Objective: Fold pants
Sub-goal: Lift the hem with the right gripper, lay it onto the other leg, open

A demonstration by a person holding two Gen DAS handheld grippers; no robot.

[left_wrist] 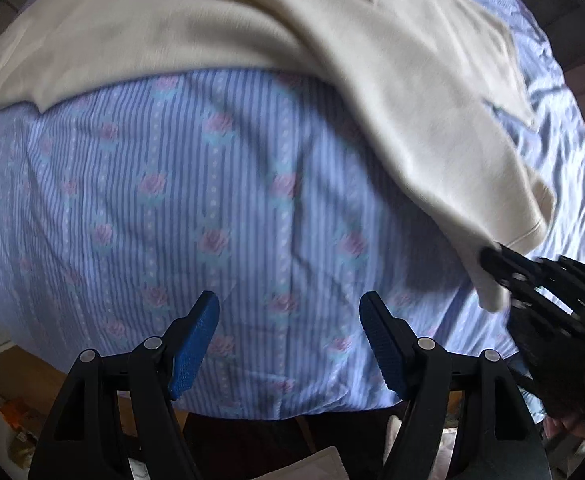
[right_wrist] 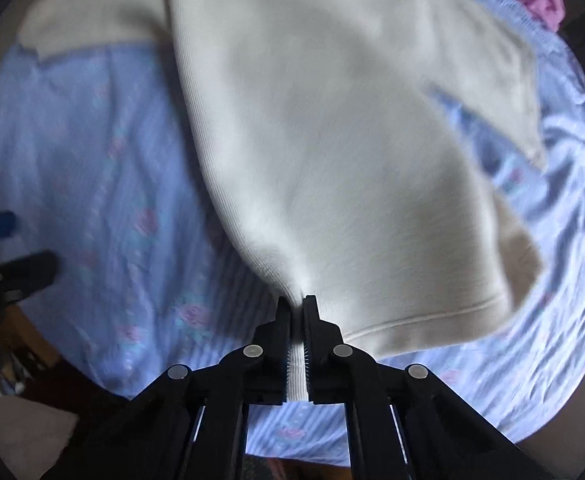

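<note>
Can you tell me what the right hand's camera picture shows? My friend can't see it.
The right gripper, black with two fingers, is shut on the hem of the cream knitted pants. The pants lie over a blue striped bedsheet with pink roses.

The left gripper is built of matte black plastic linkage arms joined by round silver pivot pins, and its two fingers carry bright blue pads with a fine ribbed, knurled texture. The right gripper has the same black arms and silver pins, but its fingers are black throughout, with finely toothed inner faces. Pale thin strips run along its lower arms.
</note>
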